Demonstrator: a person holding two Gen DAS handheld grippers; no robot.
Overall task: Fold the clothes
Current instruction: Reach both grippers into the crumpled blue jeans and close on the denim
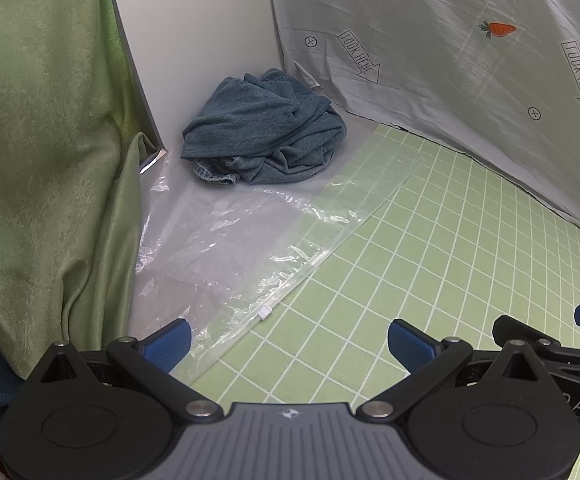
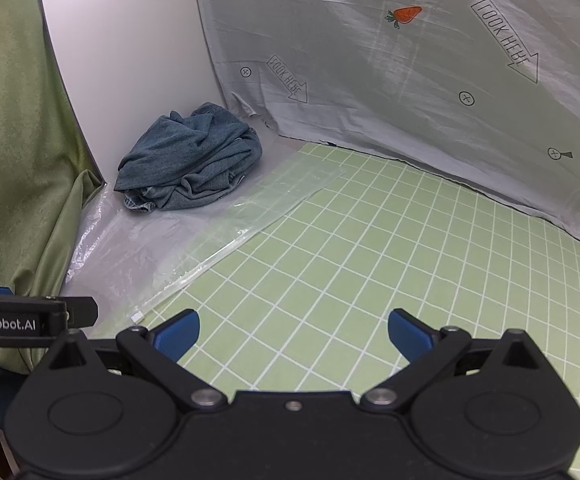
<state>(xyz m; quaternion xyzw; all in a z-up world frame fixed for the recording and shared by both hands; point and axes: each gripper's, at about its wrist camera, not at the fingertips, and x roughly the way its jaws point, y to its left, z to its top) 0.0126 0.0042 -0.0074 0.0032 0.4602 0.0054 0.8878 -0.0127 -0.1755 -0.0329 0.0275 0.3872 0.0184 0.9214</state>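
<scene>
1. The blue garment (image 1: 264, 128) is lying in a crumpled heap at the far corner of the desk (image 1: 429, 264), bunched against the white panel (image 1: 194, 40) and just beside the hem of the grey printed sheet (image 1: 449, 40) hanging behind it.
2. The clear plastic bag (image 1: 250, 232) is lying flat just in front of the garment, with its near zip edge running diagonally across the green grid mat; the garment appears to be touching or overlapping the bag's far end.
3. The left hand-held gripper (image 1: 288, 342) is hovering with its fingers spread wide and holding nothing, well short of the garment.
4. The right hand-held gripper (image 2: 293, 334) is likewise standing spread and empty over the bare mat, to the near right of the garment.
5. Judging from this, the step in hand is reaching for the heap to bring it out and spread it.
6. To do it well, each gripper should be aiming at a separate outer edge or hem, not the middle of the wad, so that the cloth opens when lifted.
7. The jaws should be closing on cloth alone; catching the plastic film underneath would drag the bag along.
8. The open mat to the garment's near right looks like the best place for laying it flat.
</scene>
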